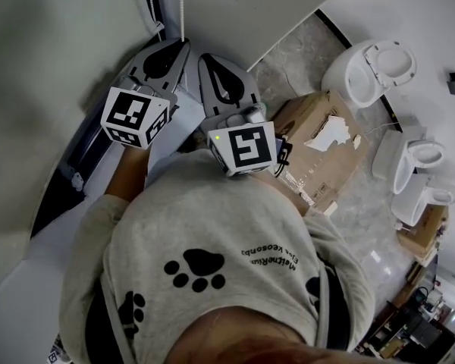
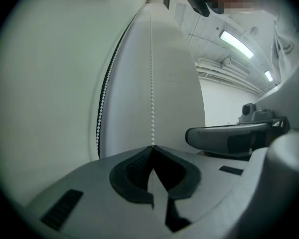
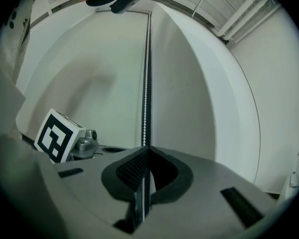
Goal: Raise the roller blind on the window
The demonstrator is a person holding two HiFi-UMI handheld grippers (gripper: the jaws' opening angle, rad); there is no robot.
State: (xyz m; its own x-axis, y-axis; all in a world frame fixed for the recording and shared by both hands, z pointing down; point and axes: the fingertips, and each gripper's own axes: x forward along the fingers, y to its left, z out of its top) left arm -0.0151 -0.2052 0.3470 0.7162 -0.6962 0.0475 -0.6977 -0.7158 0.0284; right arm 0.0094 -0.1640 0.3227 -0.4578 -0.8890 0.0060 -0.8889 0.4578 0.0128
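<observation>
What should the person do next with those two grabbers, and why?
Probably pull the left gripper straight down, while the right gripper lets go to re-grip higher. Both are shut on the bead chain, so the grasp is already made. Only a downward pull on the chain would do any work now.

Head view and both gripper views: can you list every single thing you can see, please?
roller blind: one, pale, hanging at left
bead chain: two strands visible, white, beside the blind
cardboard boxes: two, brown, on the floor at right
toilets: three, white, on the floor by the boxes
floor: one, grey stone, at right
ceiling lights: two, white strips, overhead
person's shirt: one, grey with black paw prints, bottom of the head view
left gripper: one, grey, shut on the bead chain
right gripper: one, grey, shut on the bead chain
</observation>
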